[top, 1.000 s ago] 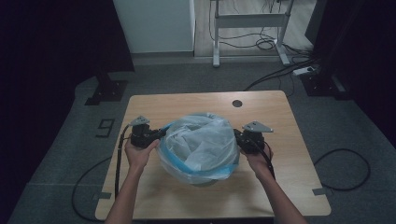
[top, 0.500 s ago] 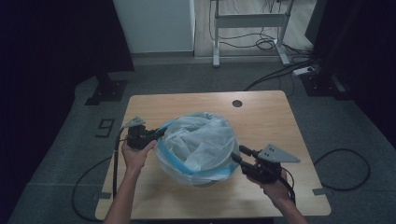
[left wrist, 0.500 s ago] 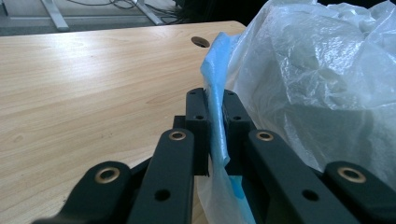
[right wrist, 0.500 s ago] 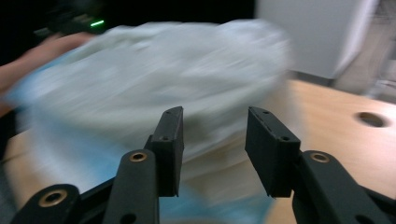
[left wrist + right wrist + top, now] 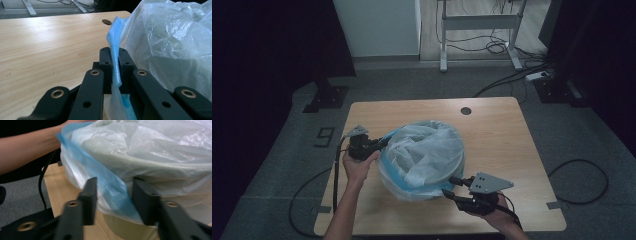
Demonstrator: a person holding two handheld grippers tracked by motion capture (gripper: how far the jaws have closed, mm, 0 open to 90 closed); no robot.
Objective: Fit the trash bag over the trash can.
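Note:
A round bin [image 5: 125, 230] lined with a translucent plastic bag [image 5: 424, 150] with a blue hem stands mid-table. My left gripper [image 5: 382, 144] is at the bag's left side. In the left gripper view it [image 5: 115, 53] is shut on the blue hem [image 5: 113, 35], which runs up between the pads. My right gripper [image 5: 448, 185] is at the bin's near right side and points at it. In the right gripper view it [image 5: 116, 185] stands open. Its jaws have just been closing a little, with a blue fold of the bag [image 5: 110, 187] loose between them.
The wooden table [image 5: 492, 130] has a round cable hole [image 5: 466, 110] at its far side. A cable [image 5: 334, 185] trails from my left gripper off the near left edge. A person's forearm [image 5: 25, 150] lies behind the bag. A metal desk frame [image 5: 477, 22] and floor cables lie beyond.
My right gripper has let go of the bag's right side, opened, and swung round to the bin's near side. My left gripper has kept its grip and place.

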